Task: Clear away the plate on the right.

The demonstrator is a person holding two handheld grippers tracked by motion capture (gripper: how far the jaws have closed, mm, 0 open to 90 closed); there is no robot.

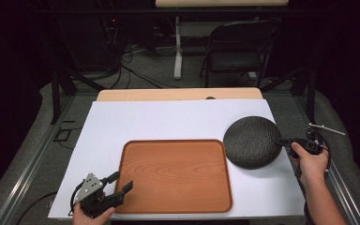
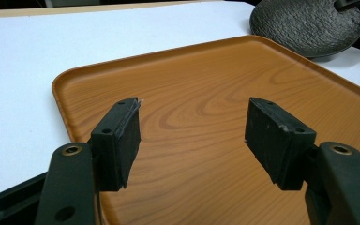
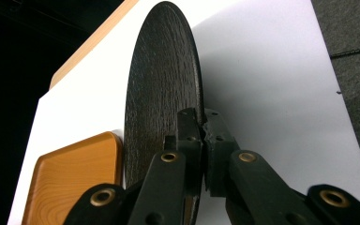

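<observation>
Right tongs [image 1: 281, 141] are clenched on the right-hand rim of the dark textured plate [image 1: 252, 142]; in the right gripper view the two jaws are seen pinching the plate's edge [image 3: 194, 93] between them, one pad on each face. The plate is seen in the high view at the right side of the white worktop [image 1: 168, 119], just beside the right edge of the wooden tray [image 1: 176, 174]. A shadow is cast under the plate's near edge in the left gripper view [image 2: 309, 26], so that edge is judged to be off the surface; whether the far edge touches the worktop cannot be told. The right hand [image 1: 310, 161] is seen at the worktop's right margin.

Left tongs [image 1: 121, 183] are released, with the jaws standing wide apart and nothing between them. They are held at the tray's near left corner, pointing across the bare tray surface [image 2: 206, 93]. The left hand [image 1: 91, 213] is seen at the bottom edge of the high view. Nothing is carried by the tray.
</observation>
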